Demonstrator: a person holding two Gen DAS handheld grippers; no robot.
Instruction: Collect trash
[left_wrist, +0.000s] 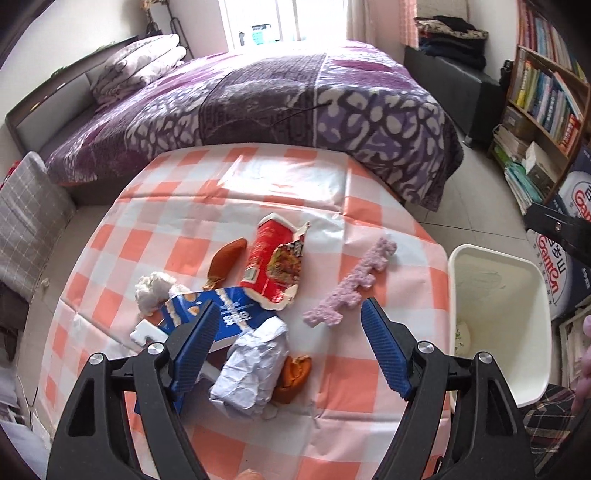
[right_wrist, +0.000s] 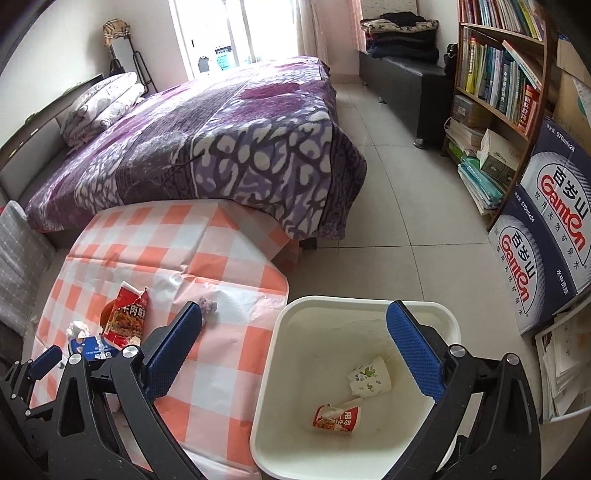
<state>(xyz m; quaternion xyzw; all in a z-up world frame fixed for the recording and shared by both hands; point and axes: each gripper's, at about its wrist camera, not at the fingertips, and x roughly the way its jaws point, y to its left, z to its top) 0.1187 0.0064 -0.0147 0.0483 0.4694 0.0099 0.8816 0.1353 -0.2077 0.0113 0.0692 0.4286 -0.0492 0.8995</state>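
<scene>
The trash you have left to collect sits in a loose heap near the middle of the orange-and-white checked tabletop: a crumpled white paper wad nearest you, a torn blue cardboard carton touching it on its far left side, a ripped red instant-noodle cup lying on its side just beyond, a white tissue ball at the left, and a lilac foam strip lying apart to the right. Orange-brown peel scraps lie among them.

The white plastic waste bin stands on the floor just beside the tabletop's right edge, seemingly so each piece needs only a short carry. Inside it already lie a small printed paper cup and a torn red noodle-cup piece.

Your left gripper hovers over the heap, tilted downward, its blue pads spread wide and holding nothing; the paper wad and the carton lie below the gap between the pads. Your right gripper hangs above the bin's mouth, also spread wide and empty, with its right finger over the bin and its left finger over the tabletop's edge.
</scene>
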